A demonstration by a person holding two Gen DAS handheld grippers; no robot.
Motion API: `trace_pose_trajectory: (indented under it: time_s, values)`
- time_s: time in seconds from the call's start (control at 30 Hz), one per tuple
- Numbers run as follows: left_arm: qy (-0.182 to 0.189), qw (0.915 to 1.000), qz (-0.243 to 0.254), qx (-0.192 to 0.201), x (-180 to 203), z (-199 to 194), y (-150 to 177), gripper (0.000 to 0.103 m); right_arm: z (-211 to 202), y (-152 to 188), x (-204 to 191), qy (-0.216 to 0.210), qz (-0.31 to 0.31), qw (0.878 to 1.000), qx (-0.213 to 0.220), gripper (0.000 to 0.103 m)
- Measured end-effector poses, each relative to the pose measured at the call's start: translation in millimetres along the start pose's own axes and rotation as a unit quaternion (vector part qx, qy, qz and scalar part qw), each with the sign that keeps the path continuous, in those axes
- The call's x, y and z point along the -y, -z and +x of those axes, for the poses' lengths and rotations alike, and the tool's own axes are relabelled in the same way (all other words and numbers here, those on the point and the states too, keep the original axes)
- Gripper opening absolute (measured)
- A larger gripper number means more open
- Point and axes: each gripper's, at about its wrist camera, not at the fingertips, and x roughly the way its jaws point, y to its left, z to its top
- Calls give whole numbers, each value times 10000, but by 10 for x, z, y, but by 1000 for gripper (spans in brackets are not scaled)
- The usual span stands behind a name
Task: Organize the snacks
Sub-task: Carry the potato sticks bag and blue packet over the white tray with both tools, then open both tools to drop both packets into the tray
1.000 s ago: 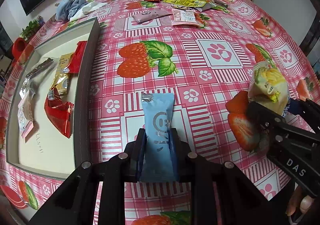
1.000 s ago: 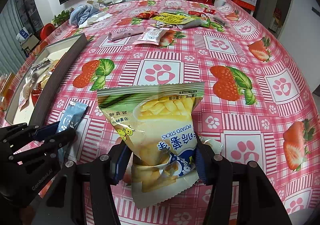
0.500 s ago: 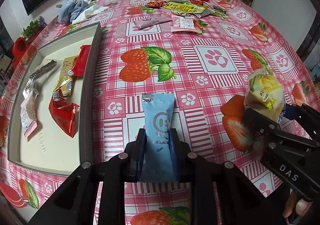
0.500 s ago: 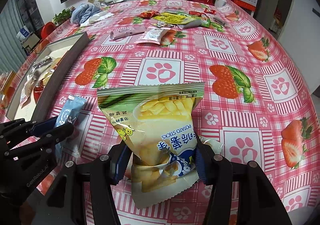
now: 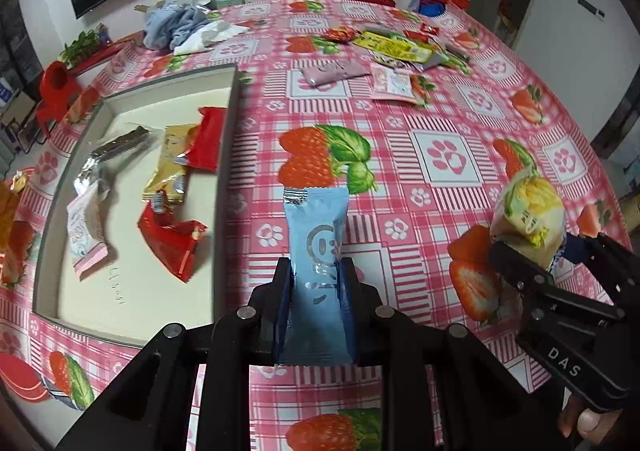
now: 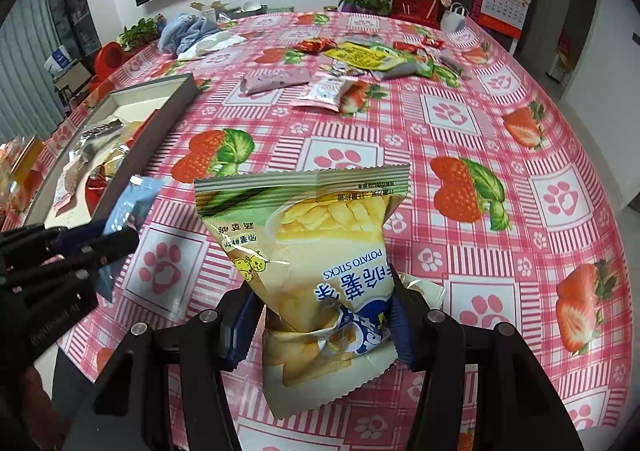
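My left gripper [image 5: 316, 271] is shut on a light blue snack packet [image 5: 318, 243] and holds it above the tablecloth, right of the grey tray [image 5: 224, 187]. The tray holds several snacks, among them a red packet [image 5: 172, 239] and a gold one [image 5: 170, 167]. My right gripper [image 6: 320, 311] is shut on a yellow potato sticks bag [image 6: 308, 243], held upright above the table. The left wrist view shows that bag [image 5: 528, 211] at the right. The right wrist view shows the blue packet [image 6: 128, 211] at the left, beside the tray [image 6: 160, 135].
More loose snacks lie at the table's far side: a pink packet [image 5: 336, 73], a white-pink one [image 5: 392, 83], a yellow-green one [image 5: 396, 47]. A blue cloth [image 5: 176, 25] lies at the far left. A red stool [image 5: 56, 87] stands beyond the table's left edge.
Both grippers have risen and tilted up with their packets still held. More of the far table, the wall and the screen now shows.
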Motion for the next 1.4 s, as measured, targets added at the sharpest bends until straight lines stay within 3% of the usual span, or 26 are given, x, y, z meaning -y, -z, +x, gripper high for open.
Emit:
trace_pose_trajectory:
  time_s: [0.3,0.77,1.4]
  values:
    - [-140,9987,-450,214,-374,-171,-120,25,-12,-176,-290,-231,-328,9991,103,58]
    - [-781,9904,-1131,165,-1088,-176,-87,25,-52,-535,-1036,-765,-1143,9900,325,58]
    - [-910,9839,-1536,101,-1603,-104,-150,25,193,-997,-1648,-1125,-1549,9813,173,58]
